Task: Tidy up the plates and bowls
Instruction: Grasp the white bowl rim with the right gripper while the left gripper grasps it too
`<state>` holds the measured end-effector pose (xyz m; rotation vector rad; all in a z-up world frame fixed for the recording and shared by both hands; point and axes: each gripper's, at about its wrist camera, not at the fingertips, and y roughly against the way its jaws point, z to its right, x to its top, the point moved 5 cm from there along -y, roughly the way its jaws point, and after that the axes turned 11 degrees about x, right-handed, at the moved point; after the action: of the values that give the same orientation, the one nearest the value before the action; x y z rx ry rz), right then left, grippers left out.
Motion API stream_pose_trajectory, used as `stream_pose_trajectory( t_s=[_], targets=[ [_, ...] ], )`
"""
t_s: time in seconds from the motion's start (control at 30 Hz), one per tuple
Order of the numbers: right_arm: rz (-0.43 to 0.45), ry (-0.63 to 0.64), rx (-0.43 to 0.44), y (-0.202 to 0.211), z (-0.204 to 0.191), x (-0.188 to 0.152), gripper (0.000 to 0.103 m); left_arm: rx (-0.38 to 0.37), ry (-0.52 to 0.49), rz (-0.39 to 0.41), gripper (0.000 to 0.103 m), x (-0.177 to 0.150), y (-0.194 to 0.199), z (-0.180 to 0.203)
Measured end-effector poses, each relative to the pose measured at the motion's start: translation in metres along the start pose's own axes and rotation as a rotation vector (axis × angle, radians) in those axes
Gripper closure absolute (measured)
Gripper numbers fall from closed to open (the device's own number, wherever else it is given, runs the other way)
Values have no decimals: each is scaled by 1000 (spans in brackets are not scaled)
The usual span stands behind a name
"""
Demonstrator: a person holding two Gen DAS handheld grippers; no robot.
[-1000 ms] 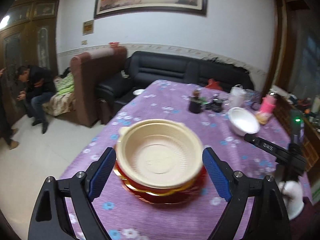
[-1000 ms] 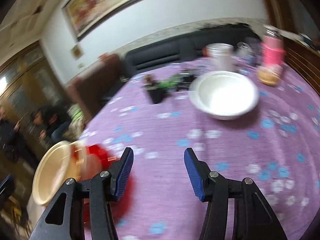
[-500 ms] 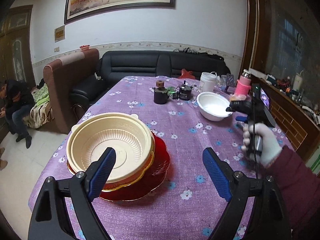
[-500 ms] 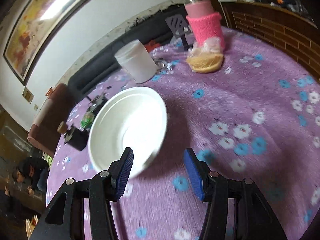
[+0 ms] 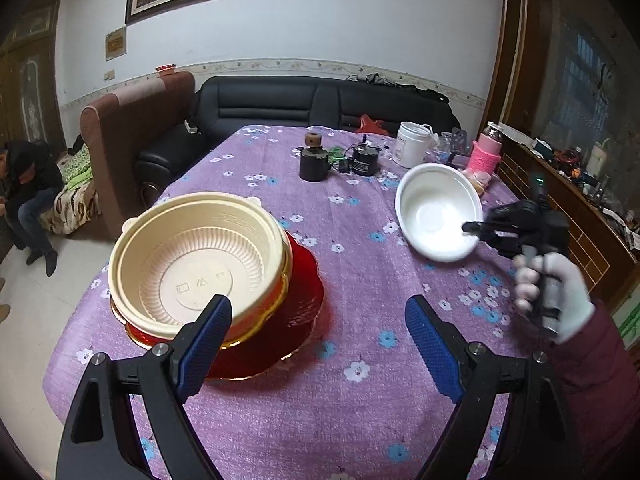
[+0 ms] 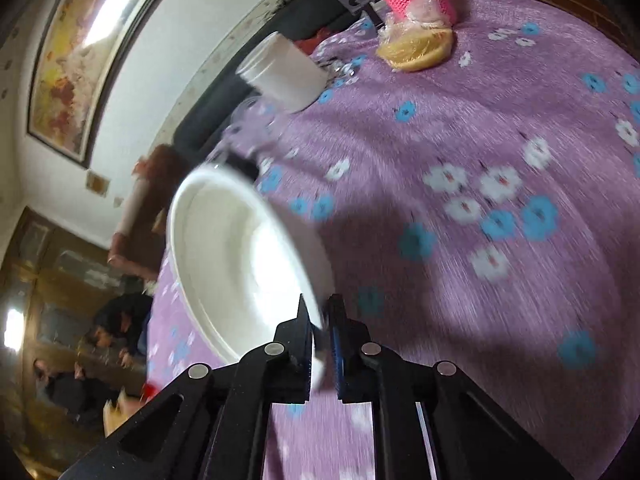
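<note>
I take the red plate (image 5: 296,320) as my landmark, because the stack is built on it. Nearest to me, the left gripper (image 5: 318,344) hangs low over the near edge of the red plate with its blue pads wide apart and nothing between them; I judge it waits there so the way to the stack is free. On the left part of the red plate sits the cream bowl (image 5: 196,256), nested in a gold-rimmed dish, so the big pieces are at the bottom and the pile stays steady. To the right of the red plate and a little farther, my right gripper (image 6: 320,328) is closed tight on the rim of the white bowl (image 5: 438,210). It pinches only the near edge, one finger inside and one outside, because a thin rim is the only part such narrow fingers can take. The white bowl tilts with its opening turned toward the stack, and from the left wrist view I cannot tell if its bottom is free of the purple tablecloth (image 5: 360,420). The gloved right hand (image 5: 560,296) holds the handle upright with the wrist rolled, the fingers pointing toward the bowl. Beyond the red plate, near the far side of the table, stand a dark jar (image 5: 314,162) and a white tub (image 5: 412,144), well apart from my work. I judge the next step is carrying the white bowl into the cream bowl.
</note>
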<state>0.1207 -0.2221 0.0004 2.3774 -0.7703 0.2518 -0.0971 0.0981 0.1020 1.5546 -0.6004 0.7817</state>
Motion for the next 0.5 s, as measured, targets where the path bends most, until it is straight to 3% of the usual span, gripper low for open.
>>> stream_pose_trajectory(
  t_s=[0.17, 0.23, 0.3, 0.4, 0.5],
  targets=[
    [-149, -30, 139, 38, -4, -45, 94, -18, -6, 3, 15, -1, 5, 3],
    [-172, -49, 146, 48, 0, -59, 92, -46, 4, -20, 15, -1, 2, 6],
    [-165, -35, 111, 51, 4, -65, 89, -92, 20, -57, 15, -3, -3, 10],
    [-100, 17, 59, 55, 9, -69, 87, -90, 4, -84, 15, -9, -11, 20],
    [-12, 79, 33, 56, 10, -68, 71, -98, -23, -113, 15, -12, -17, 32]
  ],
)
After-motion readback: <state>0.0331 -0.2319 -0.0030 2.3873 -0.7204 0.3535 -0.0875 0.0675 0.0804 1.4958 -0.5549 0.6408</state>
